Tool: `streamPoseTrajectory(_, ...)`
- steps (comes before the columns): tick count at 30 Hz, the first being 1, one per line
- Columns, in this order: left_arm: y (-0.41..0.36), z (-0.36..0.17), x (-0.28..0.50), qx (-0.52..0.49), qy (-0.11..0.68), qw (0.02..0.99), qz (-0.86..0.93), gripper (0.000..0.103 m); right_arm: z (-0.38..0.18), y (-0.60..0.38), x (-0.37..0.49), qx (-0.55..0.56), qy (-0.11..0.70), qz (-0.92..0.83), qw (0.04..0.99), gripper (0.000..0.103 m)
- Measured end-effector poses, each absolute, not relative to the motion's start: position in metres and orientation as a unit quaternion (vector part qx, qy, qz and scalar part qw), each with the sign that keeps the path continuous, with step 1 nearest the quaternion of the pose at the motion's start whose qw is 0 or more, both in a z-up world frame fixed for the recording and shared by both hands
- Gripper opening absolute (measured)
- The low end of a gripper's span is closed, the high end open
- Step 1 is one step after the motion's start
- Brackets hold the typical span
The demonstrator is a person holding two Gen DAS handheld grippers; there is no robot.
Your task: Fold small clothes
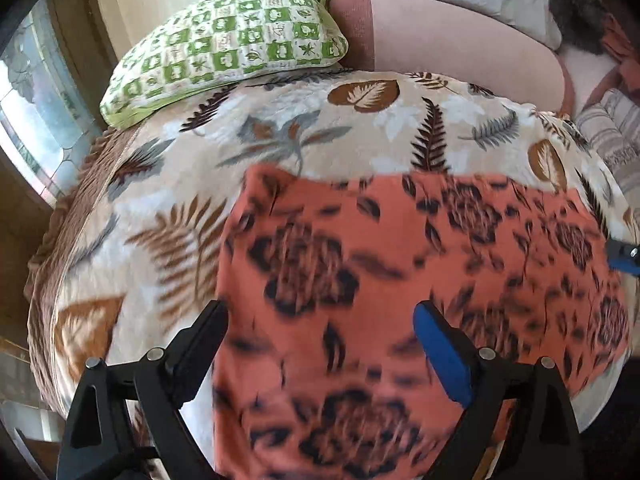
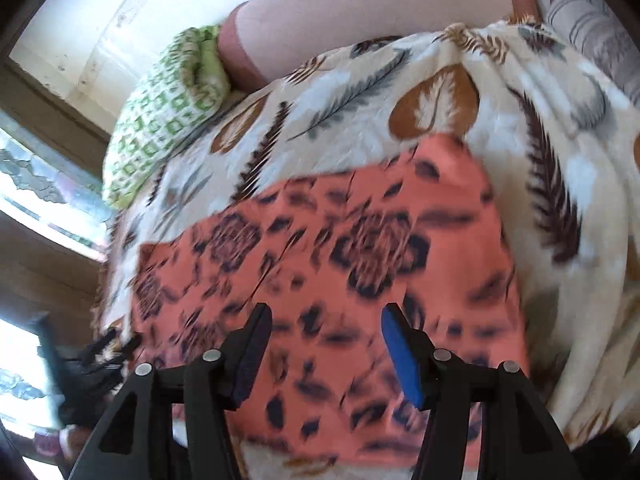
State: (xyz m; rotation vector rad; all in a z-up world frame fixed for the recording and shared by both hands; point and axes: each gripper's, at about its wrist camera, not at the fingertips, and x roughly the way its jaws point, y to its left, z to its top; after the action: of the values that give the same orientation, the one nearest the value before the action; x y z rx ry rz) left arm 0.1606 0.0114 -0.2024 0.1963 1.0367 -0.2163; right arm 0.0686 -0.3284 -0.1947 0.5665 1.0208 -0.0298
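An orange garment with a dark flower print [image 1: 400, 248] lies flat as a rough rectangle on the leaf-patterned bedspread [image 1: 280, 132]. My left gripper [image 1: 320, 312] hovers over the garment's left half, jaws wide open, nothing between the pads. In the right wrist view the same garment [image 2: 320, 248] fills the middle. My right gripper [image 2: 326, 316] stands open above its near part, with nothing pinched. The right gripper's blue pad [image 1: 624, 258] peeks in at the far right edge of the left wrist view. The left gripper shows as a black blur [image 2: 96, 356] at the garment's left edge.
A green-and-white checked pillow [image 1: 224, 44] lies at the back left of the bed. A pink bolster [image 1: 440, 32] runs along the back. Striped fabric [image 1: 612, 128] is piled at the right. A window [image 1: 36, 112] and the bed's edge are on the left.
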Motion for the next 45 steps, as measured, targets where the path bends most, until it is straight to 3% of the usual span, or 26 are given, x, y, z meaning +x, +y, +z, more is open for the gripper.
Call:
streamPoseTrajectory(5, -0.004, -0.248, 0.211, 0.091, 0.541, 0.833, -0.07, 0.094, -0.231, -0.349, 0.112, 0.304, 0.498, -0.038, 0.811, 0.061)
streamPoseTrajectory(8, -0.007, -0.274, 0.22, 0.095, 0.535, 0.837, -0.055, 0.103, -0.265, -0.366, 0.125, 0.345, 0.505, -0.04, 0.791, 0.061)
streamPoseTrajectory(13, -0.007, -0.266, 0.212, 0.098, 0.542, 0.833, -0.049, 0.103, -0.259, -0.372, 0.121, 0.347, 0.495, -0.03, 0.796, 0.061)
streamPoseTrajectory(24, 0.034, -0.213, 0.121, 0.088, 0.462, 0.882, -0.016, 0.103, -0.208, -0.329, 0.024, 0.292, 0.464, -0.018, 0.836, 0.065)
streamPoseTrajectory(30, 0.041, -0.223, 0.097, 0.088, 0.468, 0.879, -0.021, 0.103, -0.246, -0.309, -0.006, 0.277, 0.514, -0.023, 0.811, 0.066)
streamPoseTrajectory(45, 0.039, -0.181, 0.064, 0.072, 0.414, 0.907, -0.035, 0.103, -0.248, -0.289, -0.003, 0.21, 0.519, -0.044, 0.828, 0.073)
